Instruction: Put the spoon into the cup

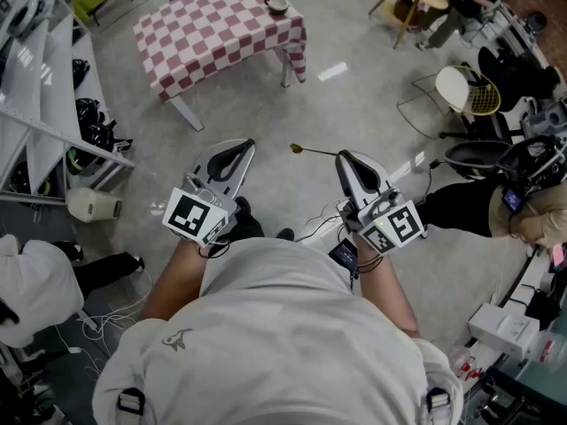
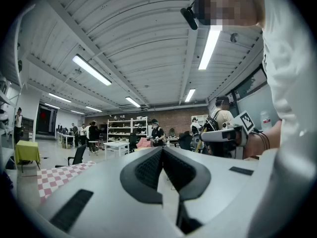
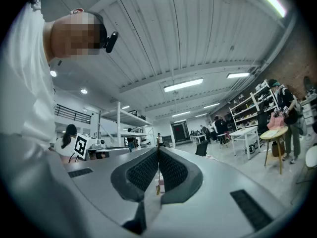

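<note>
We see the checkered counter (image 1: 221,25) well ahead. Our left tool (image 1: 246,146) is closed on nothing, and our right tool (image 1: 341,158) is clamped. The cup (image 1: 277,5) sits near that counter's edge. The spoon (image 1: 310,151), pinched at its handle end, looks thin, stiff, light and probably slippery, so that hold suits it.

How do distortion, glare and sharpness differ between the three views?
Head view: little bending, fairly sharp, white glare patches on the floor. Left gripper view: strong fisheye with black corners; the ceiling lamp is blown out. Right gripper view: same fisheye and black corners; its lamps glare less.
</note>
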A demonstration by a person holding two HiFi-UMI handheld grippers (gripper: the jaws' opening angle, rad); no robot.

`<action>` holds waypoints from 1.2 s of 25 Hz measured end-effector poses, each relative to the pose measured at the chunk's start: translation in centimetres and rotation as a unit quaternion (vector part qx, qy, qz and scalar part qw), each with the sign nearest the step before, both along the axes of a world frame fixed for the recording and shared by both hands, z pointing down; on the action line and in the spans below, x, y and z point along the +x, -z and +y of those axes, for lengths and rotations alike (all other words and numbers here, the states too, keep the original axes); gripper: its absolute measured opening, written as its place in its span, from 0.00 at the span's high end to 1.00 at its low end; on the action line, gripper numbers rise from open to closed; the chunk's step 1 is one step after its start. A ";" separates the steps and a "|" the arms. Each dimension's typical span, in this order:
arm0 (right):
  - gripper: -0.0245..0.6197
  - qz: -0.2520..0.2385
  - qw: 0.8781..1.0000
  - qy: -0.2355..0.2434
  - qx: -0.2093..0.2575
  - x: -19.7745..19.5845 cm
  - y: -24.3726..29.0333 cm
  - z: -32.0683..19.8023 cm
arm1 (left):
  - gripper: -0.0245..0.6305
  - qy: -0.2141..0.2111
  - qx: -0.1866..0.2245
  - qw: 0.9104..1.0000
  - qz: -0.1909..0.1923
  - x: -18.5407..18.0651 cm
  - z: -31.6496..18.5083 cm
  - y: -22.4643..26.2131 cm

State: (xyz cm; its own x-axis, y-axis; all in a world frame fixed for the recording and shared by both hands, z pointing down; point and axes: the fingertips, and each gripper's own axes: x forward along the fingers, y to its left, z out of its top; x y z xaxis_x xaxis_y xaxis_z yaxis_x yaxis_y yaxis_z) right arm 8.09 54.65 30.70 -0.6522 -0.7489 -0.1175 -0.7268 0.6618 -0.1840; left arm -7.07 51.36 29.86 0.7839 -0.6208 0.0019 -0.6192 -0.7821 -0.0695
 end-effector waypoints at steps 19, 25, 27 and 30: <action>0.91 0.007 1.000 0.014 0.001 -3.4 0.0 -2.6 | 0.94 0.011 -0.006 1.000 0.004 -3.1 -3.1 -0.9; 0.91 0.016 1.000 0.011 -0.007 -6.1 -0.5 -5.9 | 0.94 0.005 -0.014 1.000 0.008 -5.6 -6.5 -1.6; 0.91 0.015 1.000 0.005 -0.010 -7.1 -0.6 -7.4 | 0.94 0.001 -0.019 1.000 0.009 -6.8 -7.9 -1.8; 0.91 0.015 1.000 0.000 -0.013 -9.0 -0.5 -9.9 | 0.94 -0.010 -0.027 0.999 0.014 -8.4 -10.0 -1.9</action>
